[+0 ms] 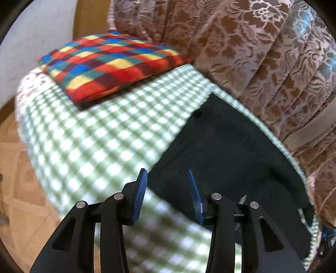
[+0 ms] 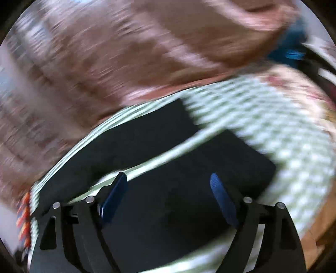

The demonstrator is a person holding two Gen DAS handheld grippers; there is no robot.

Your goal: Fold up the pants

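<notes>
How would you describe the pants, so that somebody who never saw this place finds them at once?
Look at the sofa with the brown flowered cover; its seat is covered by a green-and-white checked sheet. The pants lie flat on that sheet. They are the only plain dark piece, unlike the bright plaid cushion at the far end.

Upholstered seat with checked cover, wall and tiled floor.

A green-and-white checked cloth cover [image 1: 100, 130] lies over the seat, with a floral-print fabric edge [image 1: 27, 84] at its far left. A multicoloured plaid fleece cushion [image 1: 109, 65] rests on the far part of the cover. Brown floral-patterned velvet backrest upholstery [image 1: 241, 52] rises on the right. A pale grey wall [image 1: 37, 31] and a wooden door frame [image 1: 92, 16] stand beyond. Orange-brown patterned floor tiles [image 1: 19, 174] occupy the near left. The right wrist view is motion-blurred.
</notes>
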